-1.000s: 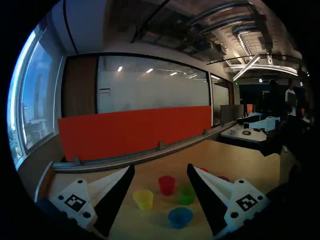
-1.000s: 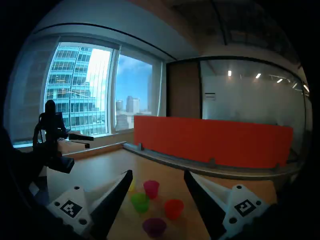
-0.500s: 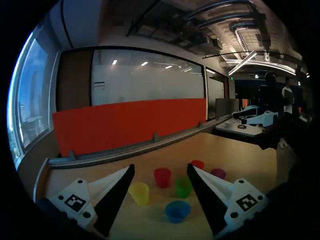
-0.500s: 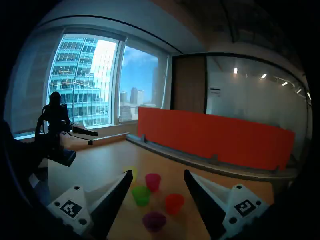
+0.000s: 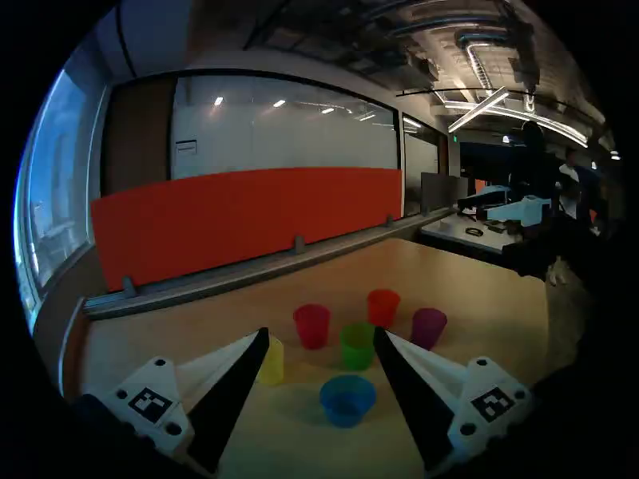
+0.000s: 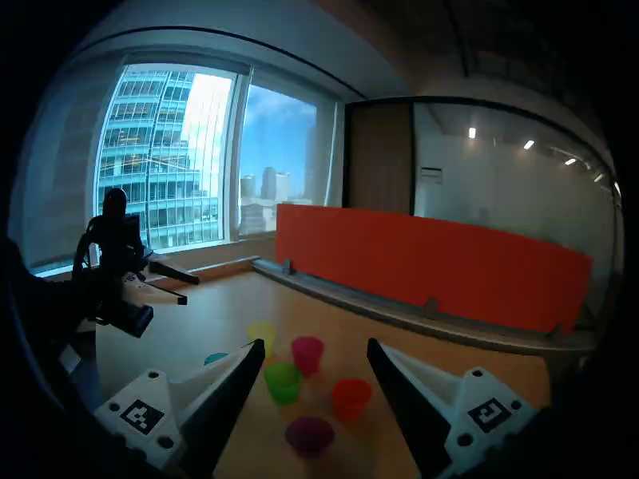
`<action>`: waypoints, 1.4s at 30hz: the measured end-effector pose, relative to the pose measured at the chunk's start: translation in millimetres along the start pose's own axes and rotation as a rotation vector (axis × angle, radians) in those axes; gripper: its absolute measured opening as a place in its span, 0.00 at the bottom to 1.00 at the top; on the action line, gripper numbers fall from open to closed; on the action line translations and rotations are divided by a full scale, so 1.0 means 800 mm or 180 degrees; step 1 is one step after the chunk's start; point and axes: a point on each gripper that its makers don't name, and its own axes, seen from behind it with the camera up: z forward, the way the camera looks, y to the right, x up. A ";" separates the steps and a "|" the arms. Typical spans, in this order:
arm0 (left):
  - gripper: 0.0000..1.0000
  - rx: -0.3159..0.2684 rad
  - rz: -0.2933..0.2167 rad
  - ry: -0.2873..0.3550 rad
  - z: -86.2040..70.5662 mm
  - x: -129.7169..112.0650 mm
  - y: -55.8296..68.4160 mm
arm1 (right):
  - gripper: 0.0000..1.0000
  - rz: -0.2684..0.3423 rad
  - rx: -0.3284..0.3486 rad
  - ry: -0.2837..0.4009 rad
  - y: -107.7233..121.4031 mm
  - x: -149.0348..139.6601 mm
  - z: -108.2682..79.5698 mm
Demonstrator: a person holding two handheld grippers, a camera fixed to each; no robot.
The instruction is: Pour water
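Note:
Several small plastic cups stand in a cluster on the wooden table (image 5: 479,303). In the left gripper view they are yellow (image 5: 273,361), red (image 5: 311,326), green (image 5: 356,346), orange (image 5: 383,307), purple (image 5: 428,327) and blue (image 5: 347,399). My left gripper (image 5: 318,334) hangs open above them, holding nothing. The right gripper view has the yellow (image 6: 261,335), pink-red (image 6: 307,355), green (image 6: 283,381), orange (image 6: 351,397) and purple (image 6: 310,435) cups, with the blue cup (image 6: 214,358) half hidden behind a finger. My right gripper (image 6: 315,345) is open and empty too.
An orange divider panel (image 5: 248,211) on a metal rail runs along the table's far edge. Large windows (image 6: 160,160) lie to one side. The left gripper (image 6: 120,275) appears as a dark shape at the left of the right gripper view. People stand far off (image 5: 551,176).
Both grippers have tilted down toward the table. The cups have risen in both views, and the orange, purple and blue ones have come more fully into sight.

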 end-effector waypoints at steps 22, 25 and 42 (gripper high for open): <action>0.97 -0.0136 0.0167 -0.0324 0.038 -0.080 0.019 | 0.99 -0.0010 0.0038 -0.0119 0.006 -0.028 0.027; 0.97 -0.0166 0.0179 -0.0359 0.040 -0.088 0.022 | 0.99 -0.0014 0.0040 -0.0132 0.007 -0.031 0.030; 0.97 -0.0320 0.0334 -0.0799 0.054 -0.149 0.034 | 0.99 -0.0002 0.0045 -0.0161 0.012 -0.040 0.043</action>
